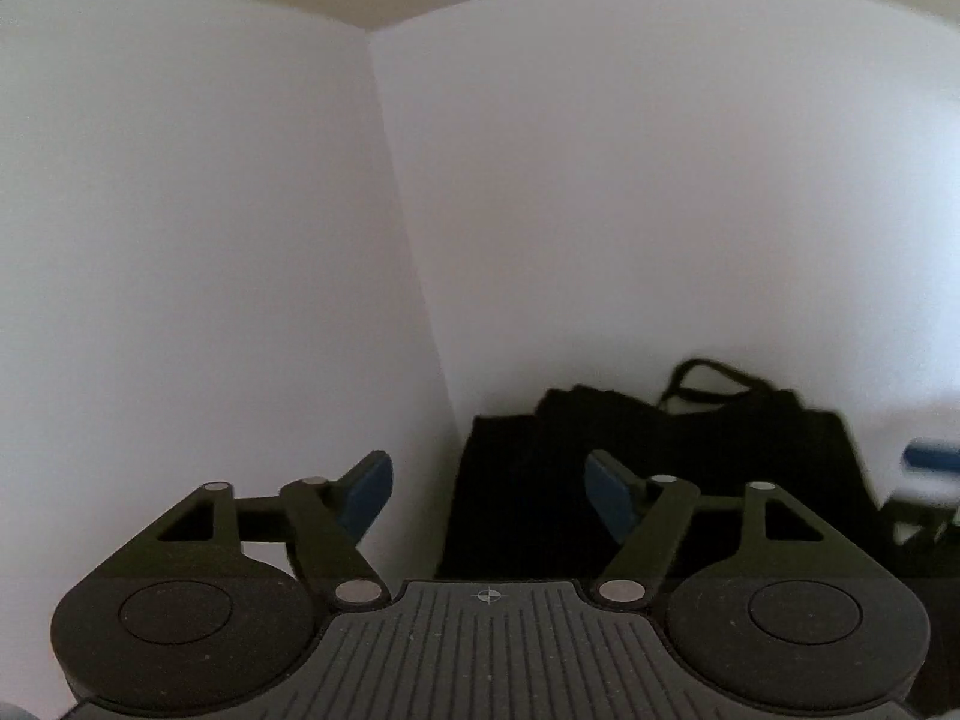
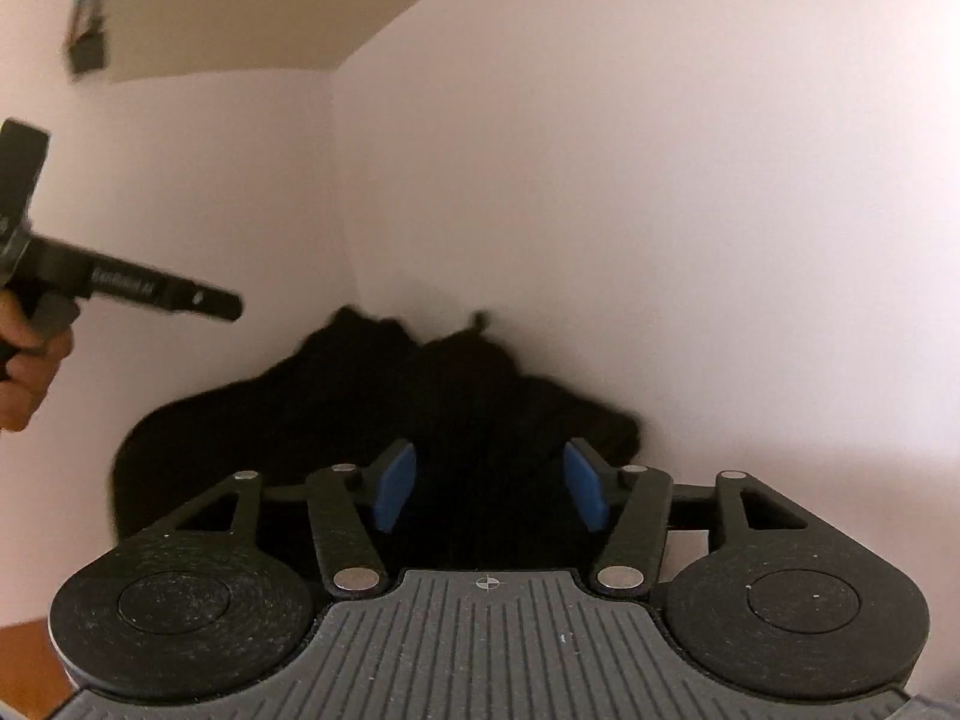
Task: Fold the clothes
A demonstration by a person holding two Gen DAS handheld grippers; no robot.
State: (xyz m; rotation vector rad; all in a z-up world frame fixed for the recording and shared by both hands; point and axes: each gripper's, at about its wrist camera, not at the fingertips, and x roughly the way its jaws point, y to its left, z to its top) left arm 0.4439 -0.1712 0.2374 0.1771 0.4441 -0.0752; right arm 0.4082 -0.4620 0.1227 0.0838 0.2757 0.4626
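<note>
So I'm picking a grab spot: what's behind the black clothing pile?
Behind the black clothing pile stand white walls meeting in a corner. Whatever lies beneath the pile is covered.

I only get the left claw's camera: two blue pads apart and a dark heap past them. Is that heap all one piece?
Observer: Cannot tell; the right view shows the heap as black cloth bunched into the white corner.
Operator: Is the other claw gripping it?
Observer: No. The right claw is open, with cloth beyond its pads.
Operator: Who carries my claw?
Observer: A hand, at the right view's left edge, holds its handle.
</note>
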